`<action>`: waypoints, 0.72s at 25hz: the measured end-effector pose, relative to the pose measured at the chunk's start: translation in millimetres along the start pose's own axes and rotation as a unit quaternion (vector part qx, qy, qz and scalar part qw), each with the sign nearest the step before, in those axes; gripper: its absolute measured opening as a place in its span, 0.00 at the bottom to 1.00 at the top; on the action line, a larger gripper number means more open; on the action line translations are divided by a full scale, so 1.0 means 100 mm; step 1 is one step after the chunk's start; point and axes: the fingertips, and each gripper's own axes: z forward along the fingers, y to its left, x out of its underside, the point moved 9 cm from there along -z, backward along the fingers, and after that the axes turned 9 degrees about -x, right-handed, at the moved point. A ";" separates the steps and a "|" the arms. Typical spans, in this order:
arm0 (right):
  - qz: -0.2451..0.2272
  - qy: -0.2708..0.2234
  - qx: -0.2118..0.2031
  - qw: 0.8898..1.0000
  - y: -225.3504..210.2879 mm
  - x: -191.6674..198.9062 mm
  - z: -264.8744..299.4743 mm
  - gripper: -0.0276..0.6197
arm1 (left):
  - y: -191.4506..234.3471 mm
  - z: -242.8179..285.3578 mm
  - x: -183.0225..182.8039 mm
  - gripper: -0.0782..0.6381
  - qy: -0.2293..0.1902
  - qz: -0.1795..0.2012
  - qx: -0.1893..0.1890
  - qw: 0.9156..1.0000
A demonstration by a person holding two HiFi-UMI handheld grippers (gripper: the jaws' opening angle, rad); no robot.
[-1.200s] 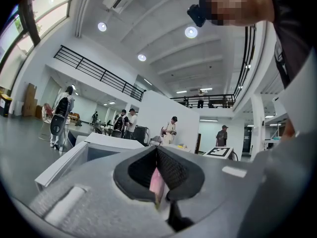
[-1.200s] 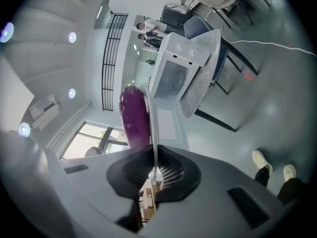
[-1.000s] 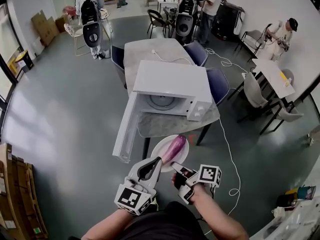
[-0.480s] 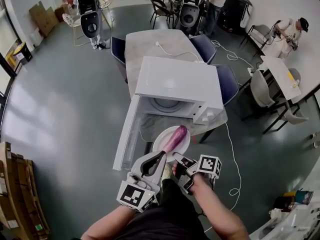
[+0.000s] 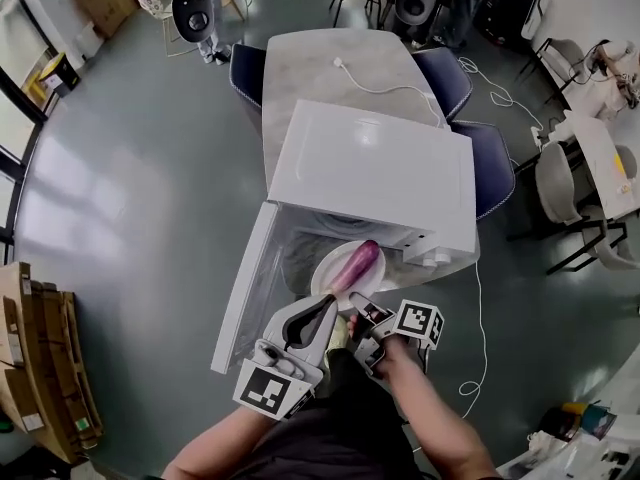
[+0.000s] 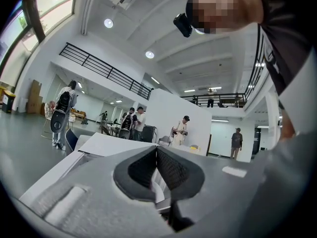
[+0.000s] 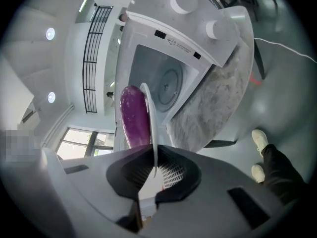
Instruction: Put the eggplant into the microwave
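A purple eggplant (image 5: 358, 261) (image 7: 134, 114) lies on a white plate (image 5: 330, 273) (image 7: 149, 114). My right gripper (image 5: 354, 305) (image 7: 154, 171) is shut on the plate's near rim and holds it just in front of the white microwave (image 5: 378, 173) (image 7: 167, 81). The microwave's door (image 5: 248, 290) hangs open to the left, and the round turntable shows inside the cavity. My left gripper (image 5: 327, 309) (image 6: 156, 156) sits close beside the right one, under the plate's left edge. Its jaws are shut with nothing between them.
The microwave stands on a grey marble table (image 5: 318, 61) with a white power cable (image 5: 372, 84) across it. Blue chairs (image 5: 456, 76) flank the table. A white cord (image 5: 478, 340) trails on the floor at right. People stand at the room's far end. Cardboard boxes (image 5: 45, 368) sit at left.
Both grippers have moved forward together towards the microwave. The plate with the eggplant has gone from short of the table edge to the mouth of the open cavity.
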 end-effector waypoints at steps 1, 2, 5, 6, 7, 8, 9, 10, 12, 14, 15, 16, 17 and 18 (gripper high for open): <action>0.004 0.000 0.003 1.000 -0.04 -0.08 0.05 0.08 | 0.02 0.08 0.02 0.12 0.005 0.002 -0.005 1.000; 0.006 -0.002 0.006 1.000 -0.07 -0.14 0.10 0.08 | 0.05 0.16 0.03 0.12 0.009 0.003 -0.009 1.000; 0.007 -0.011 0.011 1.000 -0.15 -0.30 0.30 0.08 | 0.16 0.30 0.11 0.12 0.019 -0.002 -0.016 1.000; 0.009 -0.015 0.011 1.000 -0.19 -0.34 0.37 0.08 | 0.20 0.32 0.16 0.12 0.023 -0.006 -0.017 1.000; 0.012 -0.021 0.011 1.000 -0.23 -0.37 0.43 0.08 | 0.24 0.34 0.21 0.12 0.028 -0.009 -0.018 0.999; 0.018 -0.029 0.011 0.999 -0.27 -0.39 0.48 0.08 | 0.28 0.36 0.27 0.12 0.031 -0.011 -0.018 0.999; 0.025 -0.037 0.011 0.999 -0.32 -0.42 0.54 0.08 | 0.32 0.38 0.33 0.12 0.035 -0.013 -0.018 0.999; 0.032 -0.046 0.010 0.998 -0.37 -0.45 0.59 0.08 | 0.36 0.40 0.39 0.12 0.038 -0.013 -0.019 0.999; 0.047 -0.061 0.009 0.997 -0.47 -0.51 0.69 0.08 | 0.42 0.44 0.49 0.12 0.040 -0.010 -0.019 0.999; 0.057 -0.076 0.010 0.995 -0.56 -0.57 0.78 0.08 | 0.46 0.47 0.56 0.12 0.041 -0.009 -0.014 0.999; 0.062 -0.082 0.010 0.995 -0.59 -0.60 0.82 0.08 | 0.47 0.49 0.59 0.12 0.042 -0.008 -0.012 0.999; 0.066 -0.088 0.009 0.994 -0.62 -0.62 0.86 0.08 | 0.49 0.50 0.62 0.12 0.042 -0.007 -0.008 0.999; 0.069 -0.092 0.009 0.993 -0.65 -0.64 0.90 0.08 | 0.49 0.52 0.65 0.12 0.043 -0.006 -0.005 0.999; 0.071 -0.096 0.008 0.993 -0.67 -0.67 0.93 0.08 | 0.50 0.55 0.67 0.12 0.043 -0.005 -0.003 0.999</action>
